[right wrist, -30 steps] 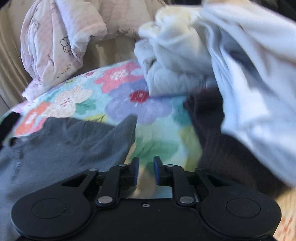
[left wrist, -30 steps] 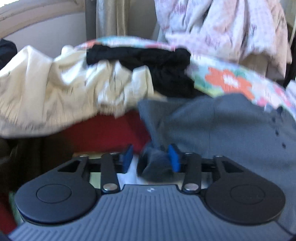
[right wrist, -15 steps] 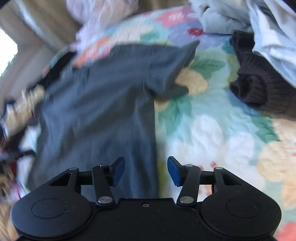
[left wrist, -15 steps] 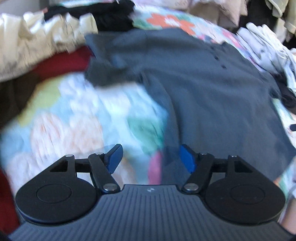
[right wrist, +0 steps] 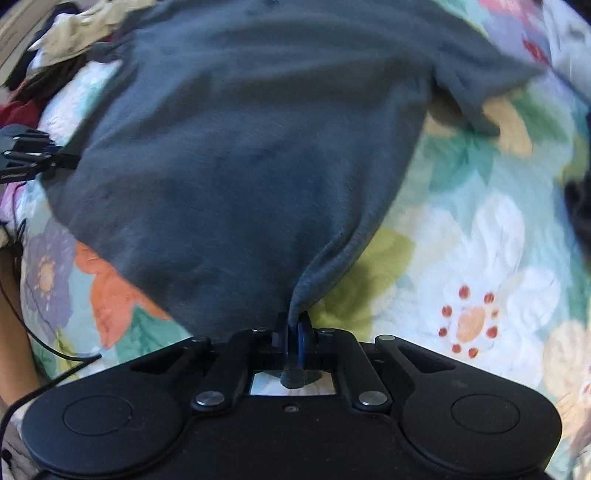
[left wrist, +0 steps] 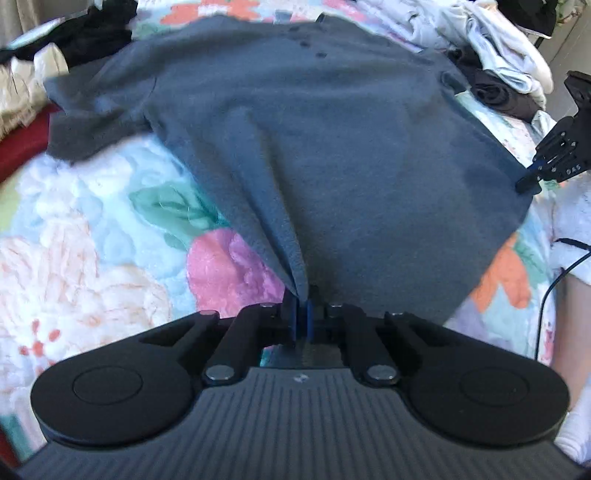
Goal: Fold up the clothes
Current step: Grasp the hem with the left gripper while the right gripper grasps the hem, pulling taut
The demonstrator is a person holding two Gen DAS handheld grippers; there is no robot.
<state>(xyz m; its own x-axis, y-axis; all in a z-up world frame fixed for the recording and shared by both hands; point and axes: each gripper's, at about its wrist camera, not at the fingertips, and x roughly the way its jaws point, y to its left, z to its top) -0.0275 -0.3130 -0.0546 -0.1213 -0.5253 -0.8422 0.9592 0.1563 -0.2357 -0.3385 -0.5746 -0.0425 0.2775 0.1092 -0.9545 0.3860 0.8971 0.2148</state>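
Left wrist view: my left gripper [left wrist: 300, 320] now has its blue pads pressed together on the lower left corner of the grey shirt [left wrist: 325, 147]; half a second ago these fingers stood wide apart over the floral quilt [left wrist: 92, 236] with nothing between them. The cloth rises from the pinch in a narrow ridge. The shirt is a soft, matte knit with dark buttons near the collar, lying spread face up on the quilt, one short sleeve out to the left. Beyond that sleeve lie cream cloth [left wrist: 18, 85] and a black garment [left wrist: 96, 33]; on the far right, a heap of white laundry [left wrist: 495, 48].

Right wrist view: my right gripper [right wrist: 294, 332] was likewise open half a second ago and is now clamped on the shirt's lower right corner, a tuft of grey fabric poking back between the fingers. The quilt is puffy, printed with large flowers. The other gripper shows at the left edge, at the hem
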